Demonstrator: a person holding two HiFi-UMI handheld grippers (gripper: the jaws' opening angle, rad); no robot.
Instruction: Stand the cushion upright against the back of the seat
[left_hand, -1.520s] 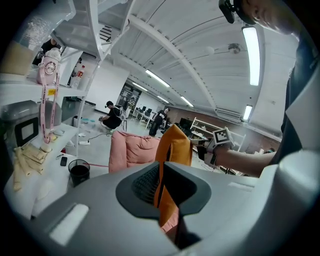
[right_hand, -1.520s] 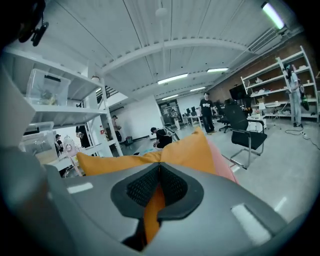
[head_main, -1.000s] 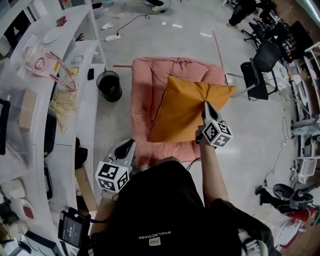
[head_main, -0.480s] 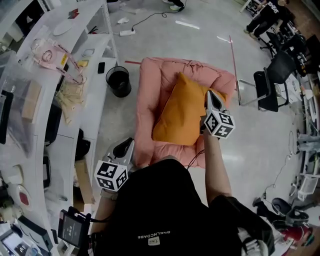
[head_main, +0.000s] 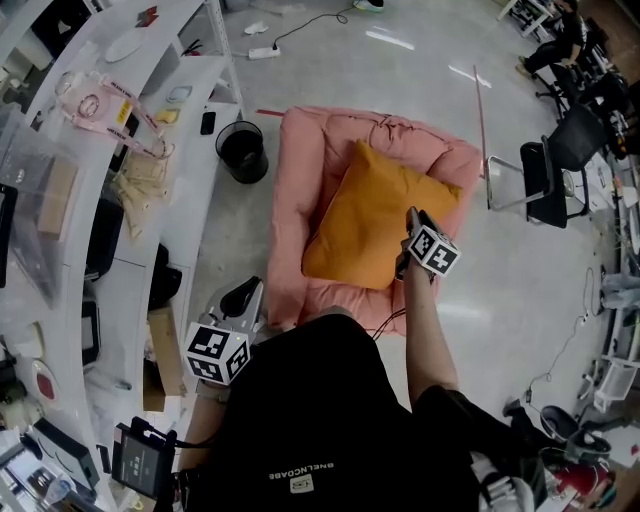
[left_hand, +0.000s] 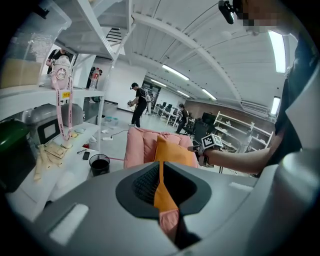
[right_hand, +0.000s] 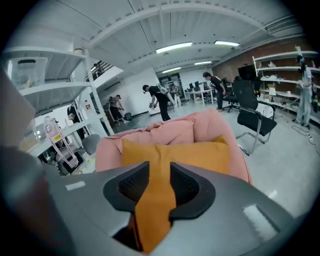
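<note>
The right gripper (head_main: 411, 218), jaws just opening, releases the cushion (head_main: 375, 215), which stands just ahead against the seat (head_main: 300, 180) back. From the left gripper (left_hand: 159, 169), nearly closed and empty, the cushion looks upright. In the right gripper view, cloth lies between the slack jaws. The next move is likely to back straight out.

The orange cushion (head_main: 372, 215) is a plump square of plain fabric. It stands nearly upright in the pink seat (head_main: 298, 185), leaning back a little. Its upper edge rests against the seat's puffy backrest and stays below the top of it, and its lower edge sits on the seat pad. The seat is a soft, padded lounger with thick rolled sides, set low on the grey floor (head_main: 450, 90).
</note>
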